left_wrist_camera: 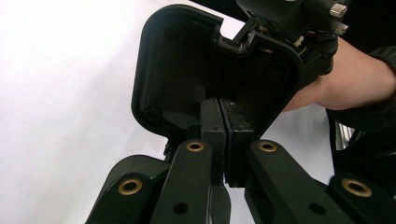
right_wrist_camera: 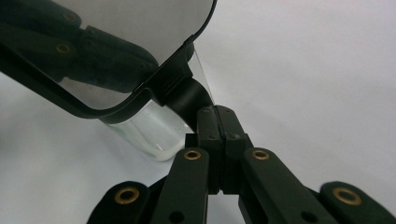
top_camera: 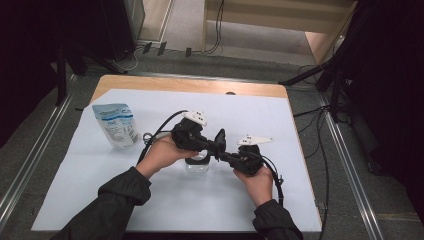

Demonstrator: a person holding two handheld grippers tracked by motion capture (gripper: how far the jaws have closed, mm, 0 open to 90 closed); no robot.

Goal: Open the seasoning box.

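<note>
Both forearms angle in low and meet mid-worktop [top_camera: 280,150], hands level. The left hand-held gripper [top_camera: 218,143] and the right hand-held gripper [top_camera: 223,154] are both clamped tight on a black plastic lid [top_camera: 220,136], held upright between them over a clear glass container [top_camera: 197,164]. It's a rounded rectangle with a raised rim. A glossy pale-blue pouch [top_camera: 116,124] stands far left.

Wooden table [top_camera: 190,84] under white sheet [top_camera: 100,175]; pouch [top_camera: 116,124], clear container [top_camera: 196,165].
</note>
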